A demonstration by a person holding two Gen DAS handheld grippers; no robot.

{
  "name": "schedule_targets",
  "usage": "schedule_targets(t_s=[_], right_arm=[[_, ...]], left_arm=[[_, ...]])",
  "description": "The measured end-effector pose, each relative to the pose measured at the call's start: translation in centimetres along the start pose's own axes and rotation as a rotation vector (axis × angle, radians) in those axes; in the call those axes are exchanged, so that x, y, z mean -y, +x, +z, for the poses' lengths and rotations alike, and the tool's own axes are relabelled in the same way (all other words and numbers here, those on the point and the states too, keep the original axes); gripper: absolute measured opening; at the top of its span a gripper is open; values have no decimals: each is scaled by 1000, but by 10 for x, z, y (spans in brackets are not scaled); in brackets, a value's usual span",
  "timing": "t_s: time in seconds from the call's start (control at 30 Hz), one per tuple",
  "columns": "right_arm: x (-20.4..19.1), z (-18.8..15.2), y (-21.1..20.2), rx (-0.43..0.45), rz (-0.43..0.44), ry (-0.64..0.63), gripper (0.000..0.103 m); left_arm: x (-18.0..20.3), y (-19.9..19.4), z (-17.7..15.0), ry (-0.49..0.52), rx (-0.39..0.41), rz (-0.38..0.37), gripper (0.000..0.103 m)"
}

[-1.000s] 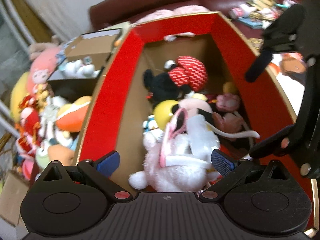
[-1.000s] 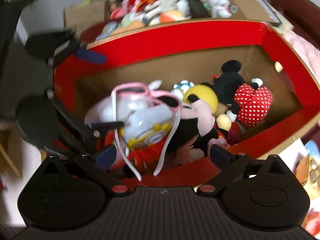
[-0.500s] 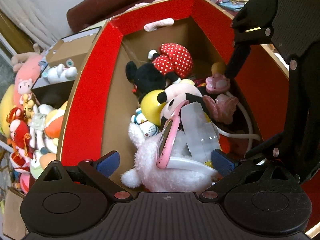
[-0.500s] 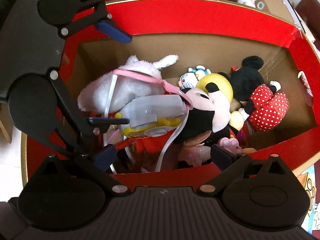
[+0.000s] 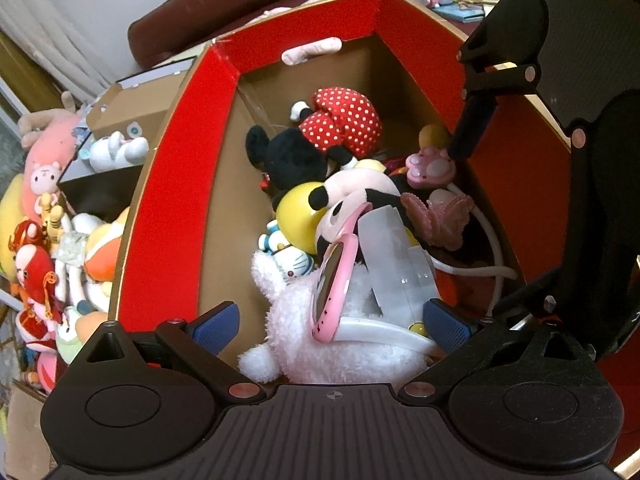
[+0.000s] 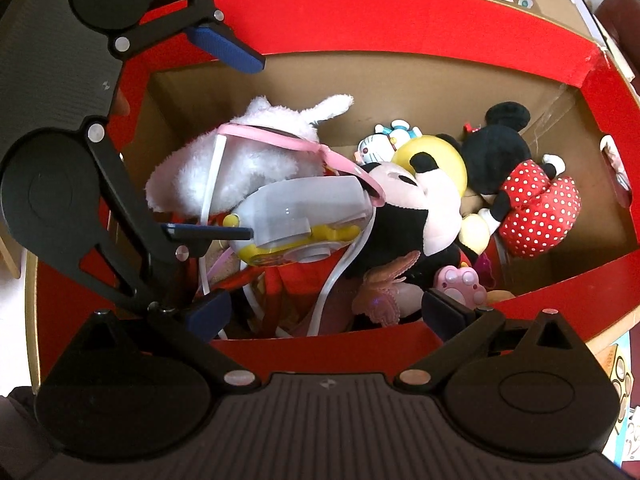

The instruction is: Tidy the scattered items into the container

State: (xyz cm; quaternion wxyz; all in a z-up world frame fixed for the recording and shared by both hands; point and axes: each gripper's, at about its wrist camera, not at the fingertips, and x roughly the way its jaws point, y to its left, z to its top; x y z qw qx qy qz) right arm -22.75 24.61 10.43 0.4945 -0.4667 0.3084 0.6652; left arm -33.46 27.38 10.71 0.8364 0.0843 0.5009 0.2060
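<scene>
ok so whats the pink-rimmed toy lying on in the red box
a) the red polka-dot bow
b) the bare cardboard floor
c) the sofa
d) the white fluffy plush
d: the pink-rimmed toy lies across the white fluffy plush at the near end of the red box; both grippers hover open and hold nothing.

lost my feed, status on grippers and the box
Left gripper open, empty. Right gripper open, empty, over the box. White bunny and other toys inside. Nothing in the way.
</scene>
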Motion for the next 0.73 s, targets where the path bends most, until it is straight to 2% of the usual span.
schedule_targets(t_s=[0.73], right_arm=[[-2, -2, 4, -8, -11, -18, 101]], left_arm=[[1, 0, -2, 10, 16, -5, 99]])
